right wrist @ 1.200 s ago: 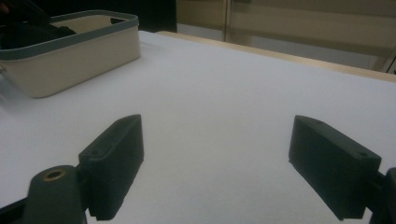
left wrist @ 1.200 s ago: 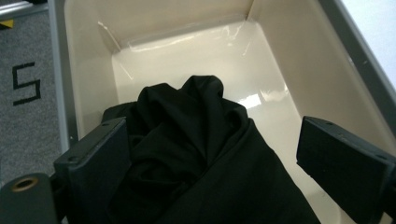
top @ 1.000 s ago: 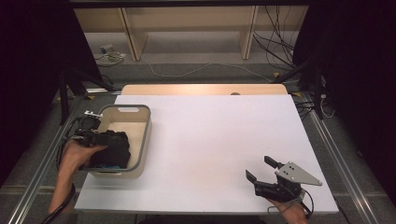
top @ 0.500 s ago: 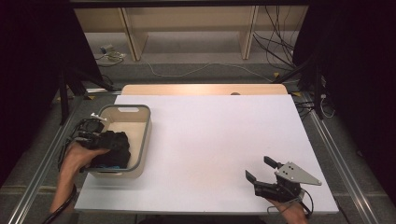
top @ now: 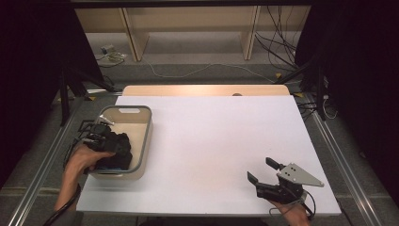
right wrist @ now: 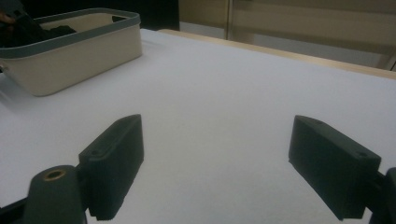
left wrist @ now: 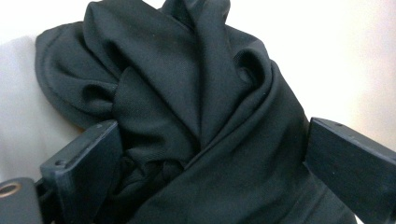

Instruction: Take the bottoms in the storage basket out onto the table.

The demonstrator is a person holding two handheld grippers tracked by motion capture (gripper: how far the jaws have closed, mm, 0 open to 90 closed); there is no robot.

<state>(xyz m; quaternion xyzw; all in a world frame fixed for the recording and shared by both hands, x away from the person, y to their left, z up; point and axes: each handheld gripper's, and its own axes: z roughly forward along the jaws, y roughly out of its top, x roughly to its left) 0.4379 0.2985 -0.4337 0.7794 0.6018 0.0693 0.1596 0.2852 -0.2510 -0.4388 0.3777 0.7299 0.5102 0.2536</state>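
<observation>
Both grippers have blocky black jaws (the right gripper (top: 265,170) carries a grey three-cornered plate).

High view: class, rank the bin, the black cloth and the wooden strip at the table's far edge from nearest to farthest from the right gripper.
1. Bin, across the table to the left.
2. Black cloth, inside the bin, just beyond its near wall.
3. Wooden strip, along the far edge.

Measured from the right gripper.

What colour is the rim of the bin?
Grey, over cream walls; the bin rim shows best in the right gripper view.
</observation>
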